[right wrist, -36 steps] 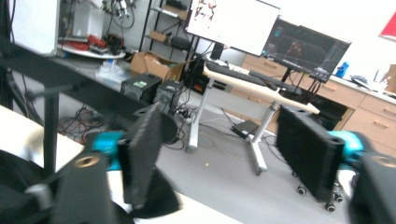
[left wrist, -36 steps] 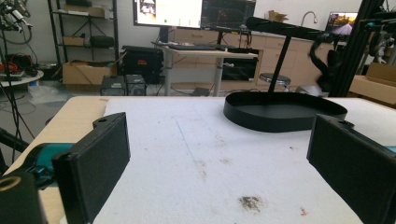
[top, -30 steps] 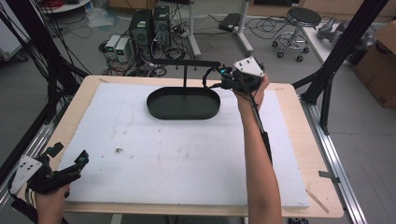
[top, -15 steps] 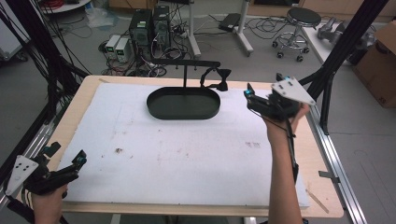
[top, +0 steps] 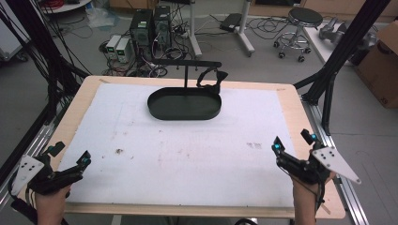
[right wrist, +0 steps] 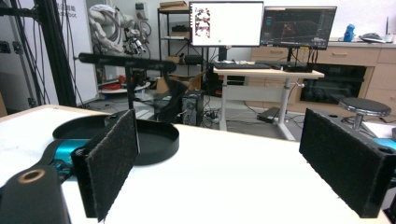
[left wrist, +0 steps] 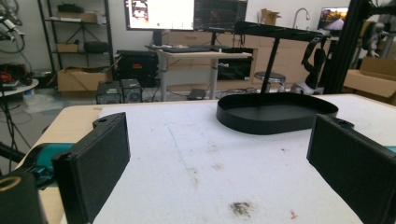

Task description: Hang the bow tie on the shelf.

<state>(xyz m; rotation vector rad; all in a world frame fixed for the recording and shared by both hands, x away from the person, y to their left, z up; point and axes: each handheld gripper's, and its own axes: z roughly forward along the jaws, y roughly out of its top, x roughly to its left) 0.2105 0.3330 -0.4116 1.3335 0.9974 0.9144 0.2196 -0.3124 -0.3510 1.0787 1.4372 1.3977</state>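
Bench: we see a light wooden bench (top: 70, 122) covered almost edge to edge by a white mat (top: 187, 150), with small brown stains near the mat's middle and left
Tray: we find a black oval shallow tray (top: 184, 104) near the far edge of the bench, about midway along it
Stand: a black T-shaped metal stand (top: 187, 65) rises at the tray's far rim, with a black strap (top: 211, 78) hanging from its bar
Left tongs: the left gripper (top: 69, 158) sits at the near left corner, jaws wide apart and holding nothing
Right tongs: the right gripper (top: 293, 142) sits at the near right corner, jaws wide apart and holding nothing, its grey three-cornered plate (top: 335, 164) tipped outward
Room: we see grey floor, black computer towers (top: 150, 28) and cables beyond the far edge, a round stool (top: 302, 18), a cardboard box (top: 382, 65) at right, lit monitors (right wrist: 261, 23) on a desk
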